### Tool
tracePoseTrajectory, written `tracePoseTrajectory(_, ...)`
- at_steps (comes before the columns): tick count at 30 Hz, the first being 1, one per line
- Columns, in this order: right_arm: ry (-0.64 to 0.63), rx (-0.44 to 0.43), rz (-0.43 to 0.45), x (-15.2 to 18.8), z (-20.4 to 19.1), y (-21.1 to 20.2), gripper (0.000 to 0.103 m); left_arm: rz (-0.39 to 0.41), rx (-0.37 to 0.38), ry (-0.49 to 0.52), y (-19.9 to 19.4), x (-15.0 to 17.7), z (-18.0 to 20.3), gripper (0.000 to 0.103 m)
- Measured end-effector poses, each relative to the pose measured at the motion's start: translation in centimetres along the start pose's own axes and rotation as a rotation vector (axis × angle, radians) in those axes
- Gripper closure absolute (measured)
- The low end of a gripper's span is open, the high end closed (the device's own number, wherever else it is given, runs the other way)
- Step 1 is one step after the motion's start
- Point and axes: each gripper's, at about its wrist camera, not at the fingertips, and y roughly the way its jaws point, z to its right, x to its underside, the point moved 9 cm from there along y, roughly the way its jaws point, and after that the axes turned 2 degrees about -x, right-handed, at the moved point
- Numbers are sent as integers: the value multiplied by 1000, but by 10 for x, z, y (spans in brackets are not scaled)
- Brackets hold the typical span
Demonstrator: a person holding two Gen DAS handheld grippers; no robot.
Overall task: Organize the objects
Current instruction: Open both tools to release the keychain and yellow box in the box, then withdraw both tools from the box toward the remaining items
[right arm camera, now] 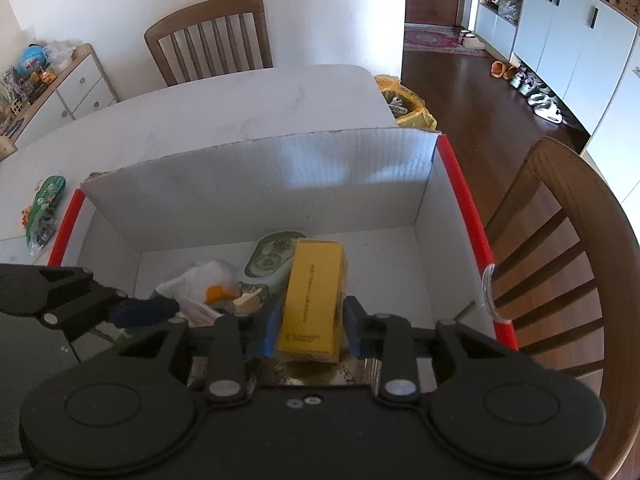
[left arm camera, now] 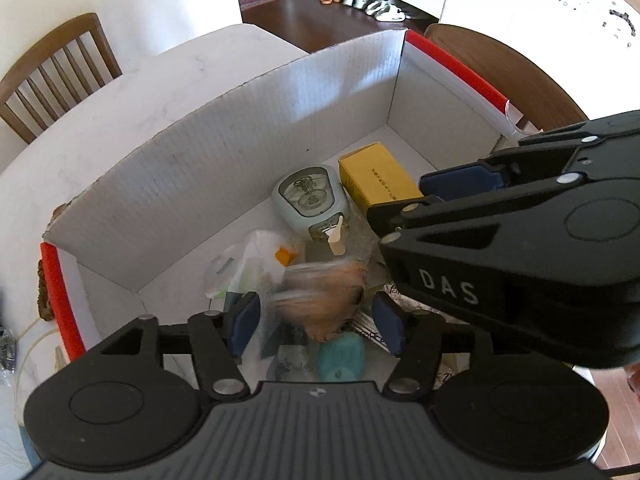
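Observation:
A white cardboard box [left arm camera: 240, 152] [right arm camera: 280, 176] with red edges stands on the table and holds several items. My left gripper [left arm camera: 316, 322] is open above its near end; a blurred tan object [left arm camera: 324, 296] sits between its blue pads [left arm camera: 244, 320], with a gap on each side. Below lie a teal item [left arm camera: 342, 356] and a clear bag [left arm camera: 248, 264]. My right gripper [right arm camera: 311, 332] straddles a yellow carton [right arm camera: 316, 300] [left arm camera: 376, 180]. Its pads sit close beside the carton, with a thin gap on the right. A pale green case [left arm camera: 310, 200] [right arm camera: 272, 256] lies beside the carton.
The white marble table [right arm camera: 240, 112] carries a green packet [right arm camera: 44, 208] left of the box. Wooden chairs stand at the far side [right arm camera: 208, 36] and the right [right arm camera: 560, 248]. A yellow-lined bin [right arm camera: 404, 104] sits on the floor past the table corner.

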Motion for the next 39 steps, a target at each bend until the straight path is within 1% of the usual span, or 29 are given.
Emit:
tracePoseTrajectory(2,-1,0,4,1,0,-3,66,3,3,-10,-2,1,0,40)
tracePoseTrajectory(5,2,-3,18,2,1,-9,56,14,7,-29,-7,1,-2,39)
tracePoseTrajectory(17,-29,-24,85,4,-9,-46,44,98,40,-75,-42,8,-12,39)
tracePoseTrajectory(25,-46,-43,127,5,-23,-72,38,149,66,-110,-71,14,-25,38)
tracePoseTrajectory(28,-44,-48,146,3,-28,-81,35,169,70,-119,-82,19,-31,34)
tracePoseTrajectory(33,-44,-55,176,1,-39,-95,31,218,85,-126,-105,24,-42,33)
tracePoseTrajectory(36,-47,-61,198,-2,-50,-105,28,252,91,-129,-120,28,-52,29)
tracePoseTrajectory(39,-54,-65,221,-3,-63,-116,23,279,92,-134,-134,34,-65,26)
